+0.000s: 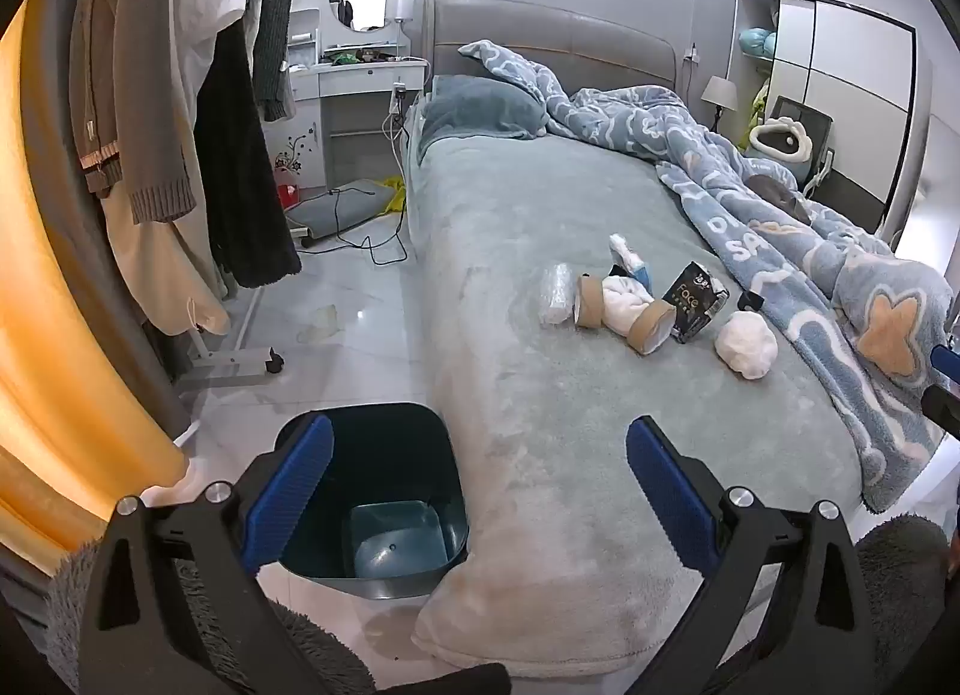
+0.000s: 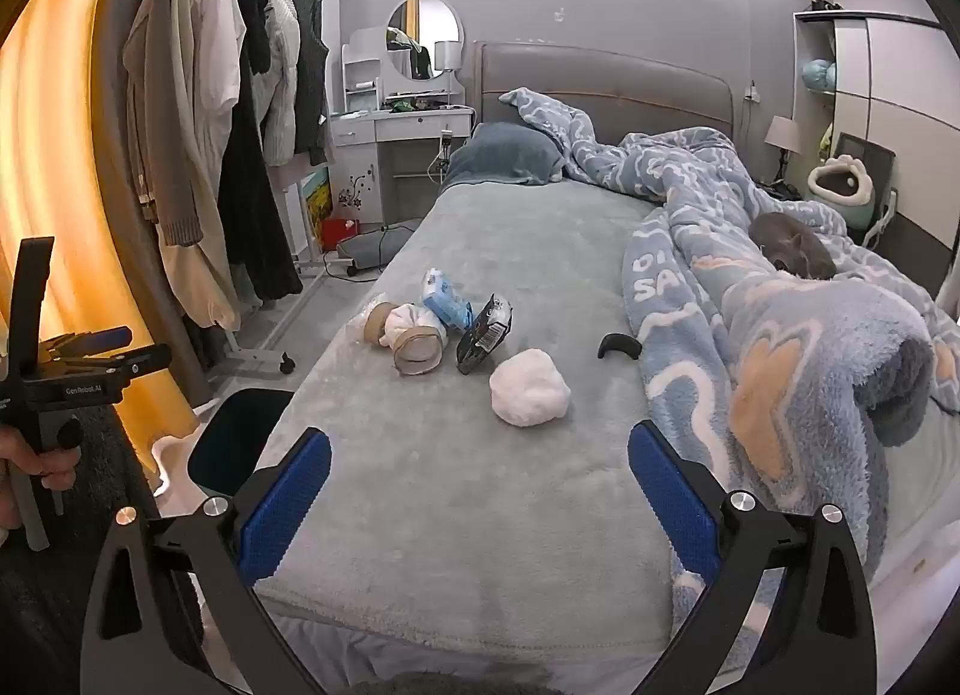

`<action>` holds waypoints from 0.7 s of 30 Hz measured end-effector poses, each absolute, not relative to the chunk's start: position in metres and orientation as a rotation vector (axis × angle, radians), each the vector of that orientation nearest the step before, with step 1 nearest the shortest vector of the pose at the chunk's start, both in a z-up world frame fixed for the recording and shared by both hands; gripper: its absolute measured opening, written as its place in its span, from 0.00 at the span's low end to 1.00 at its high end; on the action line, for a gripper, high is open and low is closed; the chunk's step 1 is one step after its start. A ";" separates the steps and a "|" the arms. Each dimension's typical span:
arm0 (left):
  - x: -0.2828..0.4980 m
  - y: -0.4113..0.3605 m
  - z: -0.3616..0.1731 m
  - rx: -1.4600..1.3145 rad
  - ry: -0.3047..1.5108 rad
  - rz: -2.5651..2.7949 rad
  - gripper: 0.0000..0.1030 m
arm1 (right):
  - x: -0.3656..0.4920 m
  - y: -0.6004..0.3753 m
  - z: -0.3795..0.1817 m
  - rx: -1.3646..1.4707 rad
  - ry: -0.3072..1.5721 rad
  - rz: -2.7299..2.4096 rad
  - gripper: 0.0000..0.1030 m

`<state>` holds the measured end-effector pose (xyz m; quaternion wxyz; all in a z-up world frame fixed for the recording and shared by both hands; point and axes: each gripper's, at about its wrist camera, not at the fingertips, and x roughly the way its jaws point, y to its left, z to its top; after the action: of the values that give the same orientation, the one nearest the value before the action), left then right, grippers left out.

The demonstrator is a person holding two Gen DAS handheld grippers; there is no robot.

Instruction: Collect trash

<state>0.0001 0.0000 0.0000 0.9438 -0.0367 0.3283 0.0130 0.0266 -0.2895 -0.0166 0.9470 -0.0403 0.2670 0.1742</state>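
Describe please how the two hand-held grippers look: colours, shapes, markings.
Each gripper, left and right, has black angular plastic arms with silver round bolts and two blue ribbed fingers. In the right wrist view, the left gripper's black body bears white "GenRobot.AI" lettering.

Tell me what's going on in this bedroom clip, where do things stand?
A person holds a gripper in each hand at the foot of the bed. The left gripper and right gripper are both open and empty. The trash lies untouched on the bed: a white paper wad, cardboard rolls, a black packet and a blue packet. The dark bin stands empty on the floor beside the bed.
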 end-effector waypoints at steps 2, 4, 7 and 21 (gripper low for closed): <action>0.000 0.000 0.000 -0.071 0.671 0.029 0.97 | 0.027 -0.289 -0.017 -0.080 0.544 0.357 0.97; 0.000 0.000 0.000 -0.071 0.671 0.030 0.97 | 0.027 -0.290 -0.016 -0.074 0.545 0.359 0.97; 0.000 0.000 0.000 -0.069 0.669 0.030 0.97 | 0.028 -0.290 -0.016 -0.070 0.546 0.361 0.97; 0.000 0.000 0.000 -0.072 0.672 0.027 0.97 | 0.026 -0.285 -0.017 -0.078 0.557 0.360 0.97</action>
<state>0.0002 -0.0003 -0.0002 0.9434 -0.0352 0.3295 0.0135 0.0264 -0.2853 -0.0174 0.9448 -0.0383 0.2733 0.1768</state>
